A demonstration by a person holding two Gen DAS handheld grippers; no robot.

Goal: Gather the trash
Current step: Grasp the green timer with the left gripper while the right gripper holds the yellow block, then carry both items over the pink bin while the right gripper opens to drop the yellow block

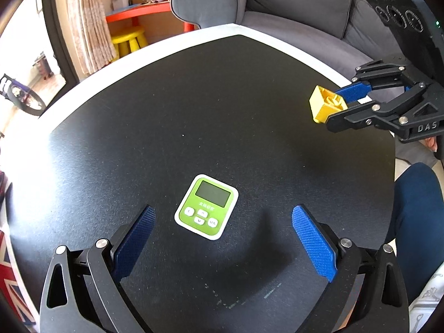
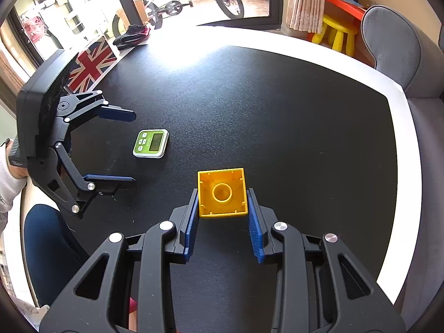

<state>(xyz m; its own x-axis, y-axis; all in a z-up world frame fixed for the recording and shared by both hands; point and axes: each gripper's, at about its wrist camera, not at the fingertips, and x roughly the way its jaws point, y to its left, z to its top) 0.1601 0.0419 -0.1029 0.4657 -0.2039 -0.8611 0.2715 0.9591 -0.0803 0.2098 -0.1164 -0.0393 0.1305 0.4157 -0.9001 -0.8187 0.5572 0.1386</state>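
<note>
Nearest the right wrist camera, we are seeing the right gripper [image 2: 222, 208] pinching a yellow block [image 2: 222, 193] between its blue pads [image 2: 191, 230]; the jaws are standing narrow, pressing on the block's two sides. The block is hanging above the black table [image 2: 277, 111], its hollow underside with one round tube facing the camera.

Nearest the left wrist camera, we are watching the left gripper [image 1: 223, 216] hovering with jaws spread wide, nothing between the pads. A green timer [image 1: 206, 206] is lying flat on the table just beyond and between the fingertips, apart from both pads; its screen is sitting on the far side and its four white buttons on the near side.

Further out to the right in that view, we are noting the right gripper [image 1: 337, 105] holding the block [image 1: 323, 105] over the table's right edge. A person's leg in dark blue [image 1: 416, 216] is showing beside that edge.

Beyond the white table rim [image 1: 166, 43] we are noting a grey sofa [image 1: 291, 2], a yellow stool [image 1: 129, 40], and a red shelf [image 1: 138, 14].
</note>
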